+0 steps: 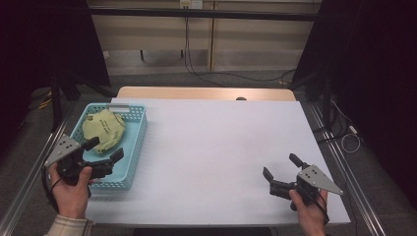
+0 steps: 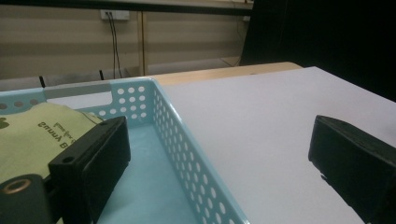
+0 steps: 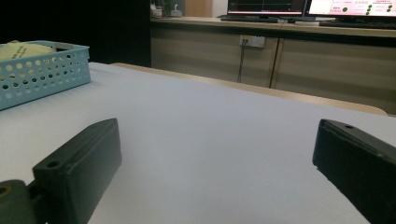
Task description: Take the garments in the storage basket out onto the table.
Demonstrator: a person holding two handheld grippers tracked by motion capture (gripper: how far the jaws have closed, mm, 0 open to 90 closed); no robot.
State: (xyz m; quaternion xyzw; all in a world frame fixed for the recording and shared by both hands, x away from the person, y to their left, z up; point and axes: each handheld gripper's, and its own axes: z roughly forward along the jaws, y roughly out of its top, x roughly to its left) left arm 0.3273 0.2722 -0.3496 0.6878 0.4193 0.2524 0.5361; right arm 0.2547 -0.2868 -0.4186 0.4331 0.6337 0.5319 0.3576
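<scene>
A light blue perforated basket (image 1: 134,147) stands at the table's left side and holds a crumpled yellow-green bag (image 1: 103,130). My left gripper (image 1: 104,150) is open above the basket's near end, with one jaw over the basket floor and the other over its right wall. In the left gripper view the bag (image 2: 32,135) lies left of the jaws and the basket wall (image 2: 182,154) runs between them. My right gripper (image 1: 282,165) rests open near the table's front right, nothing between its jaws. From the right gripper view the basket (image 3: 39,74) sits far left.
The white table top (image 1: 211,147) stretches between the two grippers. A wooden strip (image 1: 206,93) edges its far side. Metal rails run along both table sides. Cables hang down the back wall (image 1: 189,44).
</scene>
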